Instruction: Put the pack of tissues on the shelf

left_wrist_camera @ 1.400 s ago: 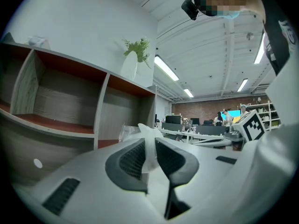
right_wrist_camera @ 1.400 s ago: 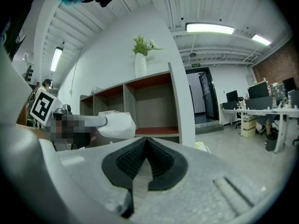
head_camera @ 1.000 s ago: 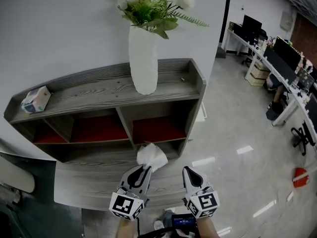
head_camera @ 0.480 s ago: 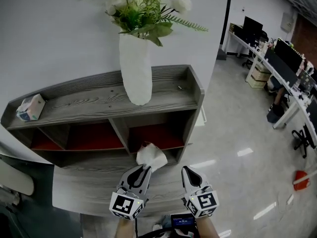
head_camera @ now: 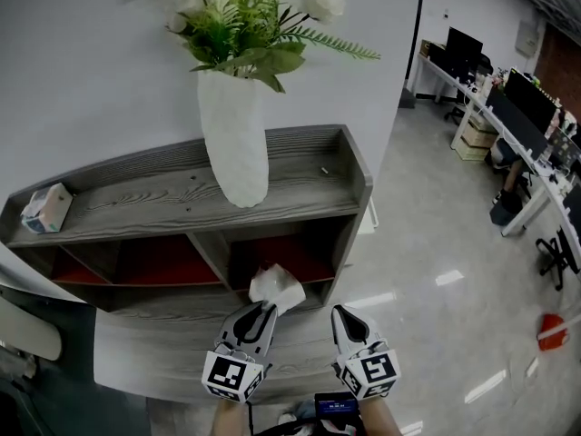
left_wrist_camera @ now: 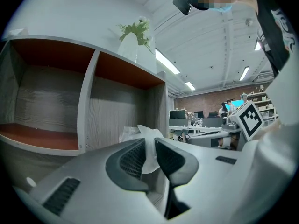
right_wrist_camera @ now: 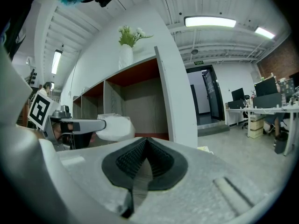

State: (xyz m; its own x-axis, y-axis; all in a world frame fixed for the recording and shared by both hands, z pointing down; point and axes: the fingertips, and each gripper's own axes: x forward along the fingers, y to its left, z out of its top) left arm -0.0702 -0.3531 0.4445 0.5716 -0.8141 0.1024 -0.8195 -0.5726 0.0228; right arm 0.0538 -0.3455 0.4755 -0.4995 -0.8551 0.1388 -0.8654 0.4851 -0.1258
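- Sitting pinched between the pads of the left claw (head_camera: pixel 262 310), the pack of tissues (head_camera: pixel 277 288) is white and crumpled, and most of it sticks out past the claw's tips.
- In the left gripper view the left claw (left_wrist_camera: pixel 148 149) has its jaws closed on the lower edge of the pack (left_wrist_camera: pixel 146 141), with both ribbed pads pressing on the wrapper.
- The pack hangs in the air in front of the shelf (head_camera: pixel 163 193), near the right-hand open compartment, and rests on no board.
- The right claw (head_camera: pixel 339 312) is just beside the left one, at about the same height. It does not touch the pack.
- The right gripper view shows the right claw (right_wrist_camera: pixel 146 149) with its jaws closed together and nothing between them. The pack (right_wrist_camera: pixel 114 128) shows to its left.
- The shelf is grey wood with red compartment floors.
- On its top board stand a white vase (head_camera: pixel 233 143) of green and white flowers (head_camera: pixel 241 16) and, well apart at the left end, a small box (head_camera: pixel 45 209).
- Office desks (head_camera: pixel 517 139) stand on the glossy floor (head_camera: pixel 436 271) to the right.
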